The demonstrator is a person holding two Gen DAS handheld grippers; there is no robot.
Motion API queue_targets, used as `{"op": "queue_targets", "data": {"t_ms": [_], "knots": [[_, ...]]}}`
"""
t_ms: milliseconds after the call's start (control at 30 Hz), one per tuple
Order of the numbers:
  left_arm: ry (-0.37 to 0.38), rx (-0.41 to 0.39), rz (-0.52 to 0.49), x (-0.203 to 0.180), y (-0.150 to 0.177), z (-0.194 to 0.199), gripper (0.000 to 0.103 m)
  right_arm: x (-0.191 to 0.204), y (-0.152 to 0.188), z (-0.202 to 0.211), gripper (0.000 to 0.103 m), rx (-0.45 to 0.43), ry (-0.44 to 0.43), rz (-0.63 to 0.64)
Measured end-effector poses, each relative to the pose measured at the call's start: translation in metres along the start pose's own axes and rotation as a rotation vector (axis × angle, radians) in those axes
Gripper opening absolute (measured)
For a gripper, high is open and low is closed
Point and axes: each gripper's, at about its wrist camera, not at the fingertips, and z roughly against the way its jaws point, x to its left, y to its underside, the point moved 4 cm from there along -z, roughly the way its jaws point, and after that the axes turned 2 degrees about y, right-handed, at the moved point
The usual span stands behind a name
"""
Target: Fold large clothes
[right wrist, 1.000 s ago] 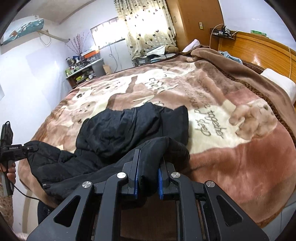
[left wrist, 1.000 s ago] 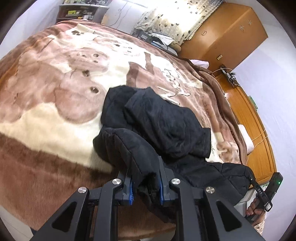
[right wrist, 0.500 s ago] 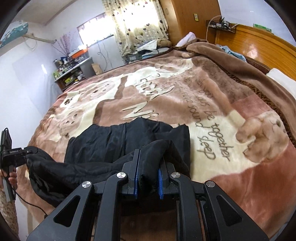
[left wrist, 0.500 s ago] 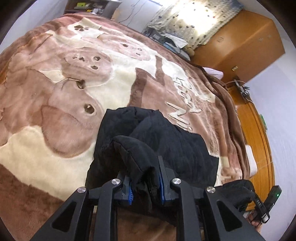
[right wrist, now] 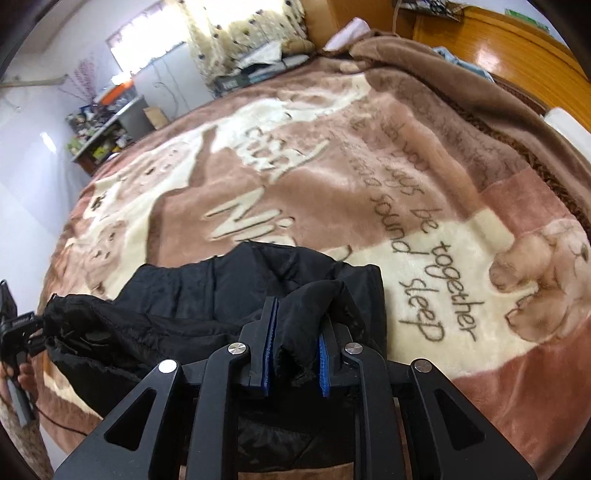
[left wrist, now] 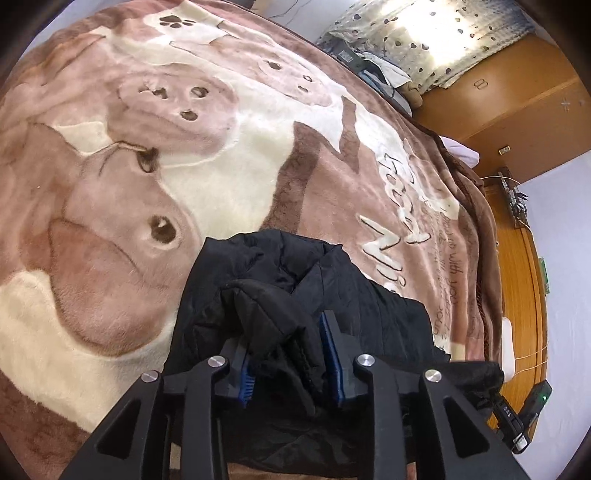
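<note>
A black padded jacket point(left wrist: 325, 295) lies folded over itself on the brown and cream blanket point(left wrist: 184, 184) of a bed. My left gripper point(left wrist: 286, 336) is shut on one corner of the jacket and holds it just above the folded part. In the right wrist view the jacket point(right wrist: 207, 306) spreads to the left. My right gripper point(right wrist: 295, 328) is shut on the other corner of its edge. The cloth sags between the two grippers. The right gripper also shows at the lower right of the left wrist view point(left wrist: 517, 417).
A wooden headboard point(right wrist: 517, 48) and a white pillow point(right wrist: 569, 122) lie to the right. A wooden wardrobe point(left wrist: 517, 92) and a curtained window point(right wrist: 243, 22) stand beyond the bed. A cluttered shelf point(right wrist: 103, 129) stands at the far left. Open blanket stretches ahead.
Both grippers have carried the jacket's edge forward over the bed and lower. The held edge now lies over the rest of the jacket, which looks more compact.
</note>
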Motion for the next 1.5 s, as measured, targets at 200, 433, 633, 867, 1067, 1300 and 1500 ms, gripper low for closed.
{"op": "queue_targets", "data": {"t_ms": [200, 433, 633, 867, 1067, 1300, 1500], "knots": [[0.062, -0.124, 0.073, 0.016, -0.016, 0.021, 0.076, -0.003, -0.010, -0.003, 0.024, 0.027, -0.023, -0.043], [-0.022, -0.194, 0.029, 0.046, -0.018, 0.037, 0.078, -0.004, -0.013, -0.001, 0.032, 0.022, -0.084, -0.040], [-0.010, -0.095, -0.036, 0.053, 0.001, 0.006, 0.079, -0.012, -0.028, 0.002, 0.049, 0.019, -0.087, -0.096], [-0.025, -0.046, -0.181, 0.032, 0.016, -0.018, 0.086, -0.007, -0.034, 0.023, 0.054, -0.097, -0.004, 0.063], [-0.163, -0.003, -0.325, 0.020, 0.014, -0.046, 0.086, -0.025, 0.023, -0.012, 0.064, -0.100, 0.043, 0.281], [-0.179, 0.045, -0.300, 0.014, 0.004, -0.073, 0.086, -0.041, 0.016, -0.063, 0.067, -0.062, -0.090, 0.162], [-0.204, 0.056, -0.260, 0.013, 0.000, -0.083, 0.048, -0.035, 0.001, -0.091, 0.032, 0.038, -0.183, 0.069]]}}
